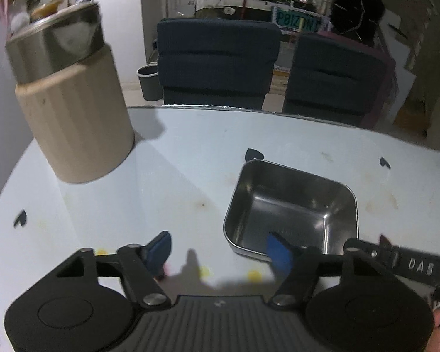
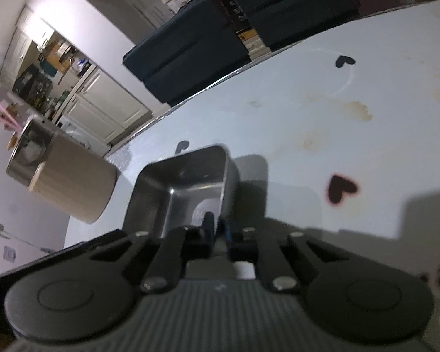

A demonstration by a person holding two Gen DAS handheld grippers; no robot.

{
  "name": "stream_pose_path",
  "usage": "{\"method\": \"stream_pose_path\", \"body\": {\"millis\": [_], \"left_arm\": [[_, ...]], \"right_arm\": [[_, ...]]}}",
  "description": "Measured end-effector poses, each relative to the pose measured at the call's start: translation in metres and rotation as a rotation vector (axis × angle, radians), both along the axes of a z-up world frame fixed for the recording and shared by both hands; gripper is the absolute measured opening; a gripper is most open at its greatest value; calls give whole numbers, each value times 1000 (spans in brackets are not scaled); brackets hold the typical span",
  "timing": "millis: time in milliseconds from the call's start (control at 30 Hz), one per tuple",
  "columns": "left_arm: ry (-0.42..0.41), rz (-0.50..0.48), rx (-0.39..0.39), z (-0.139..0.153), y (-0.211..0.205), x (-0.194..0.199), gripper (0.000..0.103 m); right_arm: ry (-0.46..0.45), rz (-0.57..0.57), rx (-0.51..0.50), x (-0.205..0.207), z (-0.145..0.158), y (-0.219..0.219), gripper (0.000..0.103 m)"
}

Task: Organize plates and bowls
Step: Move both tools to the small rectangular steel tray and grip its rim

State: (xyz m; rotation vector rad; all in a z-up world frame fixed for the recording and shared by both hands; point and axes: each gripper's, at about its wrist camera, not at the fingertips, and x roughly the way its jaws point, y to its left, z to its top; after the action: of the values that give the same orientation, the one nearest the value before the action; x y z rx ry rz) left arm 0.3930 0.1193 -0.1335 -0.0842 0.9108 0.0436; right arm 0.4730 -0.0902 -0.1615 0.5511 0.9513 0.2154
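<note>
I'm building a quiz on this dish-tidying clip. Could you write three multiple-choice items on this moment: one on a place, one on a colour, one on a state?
1. Where does the square steel bowl stand?
A. on the pale table
B. on a chair
C. inside the beige canister

2. What colour are the pads of the left gripper?
A. red
B. blue
C. white

3. How do the right gripper's jaws stand?
A. wide open above the bowl
B. closed on the beige canister
C. closed on the bowl's near wall

Answers:
1 A, the bowl rests flat on the tabletop, apart from the beige canister.
2 B, both pads show blue in the left wrist view.
3 C, in the right wrist view the pads pinch the bowl's rim, one inside and one outside.
</note>
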Motion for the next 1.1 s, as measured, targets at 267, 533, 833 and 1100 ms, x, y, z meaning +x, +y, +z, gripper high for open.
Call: {"method": "stream_pose_path", "body": {"millis": [267,533,833,1100], "left_arm": [[-11,1,-57,-5,2,1,60],[25,-10,-68,-17,-1,5,46],[49,-10,-98,-26,3,7,14],[51,-12,-107,-33,4,7,4]], "right_arm": [[-18,78,-111,3,9,7,6],[14,130,-109,4,10,0,5],[-9,93,-71,12,3,1,13],[-31,79,-38,16,0,-3,13]]}}
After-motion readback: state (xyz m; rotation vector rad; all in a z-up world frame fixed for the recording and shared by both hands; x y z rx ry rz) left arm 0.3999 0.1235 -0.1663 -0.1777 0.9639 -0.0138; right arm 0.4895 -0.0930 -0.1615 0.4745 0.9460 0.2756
